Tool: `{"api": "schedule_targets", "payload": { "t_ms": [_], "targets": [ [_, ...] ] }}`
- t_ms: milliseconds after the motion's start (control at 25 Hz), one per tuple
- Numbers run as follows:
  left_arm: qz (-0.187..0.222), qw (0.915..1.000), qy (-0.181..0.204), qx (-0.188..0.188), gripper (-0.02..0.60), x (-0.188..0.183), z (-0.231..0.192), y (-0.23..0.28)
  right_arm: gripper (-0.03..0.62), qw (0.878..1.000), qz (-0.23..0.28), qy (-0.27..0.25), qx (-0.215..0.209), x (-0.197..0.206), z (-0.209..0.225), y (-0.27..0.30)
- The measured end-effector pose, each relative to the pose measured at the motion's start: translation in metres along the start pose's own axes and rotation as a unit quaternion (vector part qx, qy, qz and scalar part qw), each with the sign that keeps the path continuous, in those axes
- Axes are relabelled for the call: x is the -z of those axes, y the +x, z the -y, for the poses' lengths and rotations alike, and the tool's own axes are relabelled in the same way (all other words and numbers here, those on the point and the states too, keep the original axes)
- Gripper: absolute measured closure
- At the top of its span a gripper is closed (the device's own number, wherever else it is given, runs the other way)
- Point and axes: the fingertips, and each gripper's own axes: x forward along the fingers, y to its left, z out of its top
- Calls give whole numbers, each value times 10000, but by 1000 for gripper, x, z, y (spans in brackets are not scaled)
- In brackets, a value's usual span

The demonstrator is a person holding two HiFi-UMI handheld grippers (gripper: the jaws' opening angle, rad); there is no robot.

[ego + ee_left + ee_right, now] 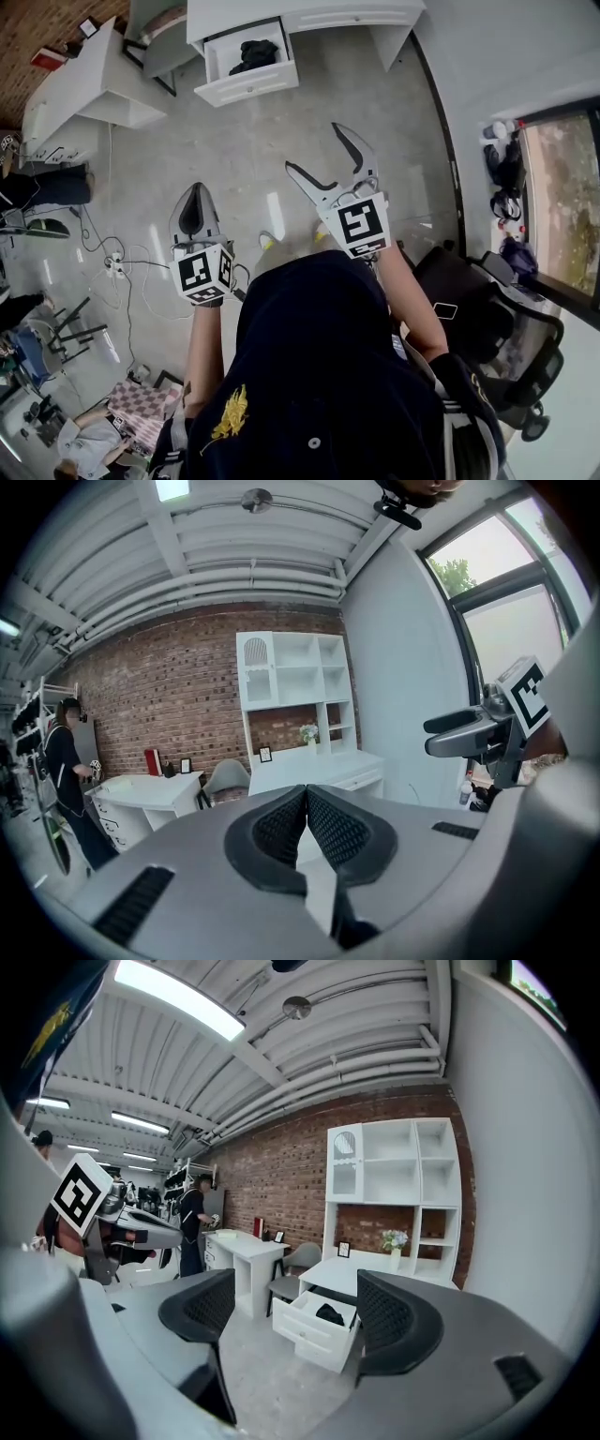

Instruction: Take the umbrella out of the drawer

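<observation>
Umbrella (255, 54), a dark bundle, lies inside the open white drawer (246, 82), which is pulled out from the front of the white counter (300, 14). Your right gripper (316, 148) hangs well short of the drawer and points towards it. Its fingers (199, 1309) are released and spread wide with nothing between them, and in the right gripper view the drawer and umbrella show through that gap, far off. Your left gripper (194, 192) sits further back from the drawer than the right one, off to the left. Its fingers (281, 829) are clenched tip to tip, grasping nothing. Grey floor (281, 122) stretches between both grippers and the drawer
</observation>
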Motion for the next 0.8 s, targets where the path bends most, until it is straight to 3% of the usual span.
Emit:
{"api": "schedule_targets", "payload": {
  "t_ms": [280, 800],
  "targets": [
    [-79, 9999, 115, 17, 563, -2, 24, 11, 180, 9999, 10, 135, 10, 12, 26, -8],
    [23, 10000, -34, -42, 563, -11, -5, 51, 180, 9999, -119, 21, -31, 4, 36, 33]
  ]
}}
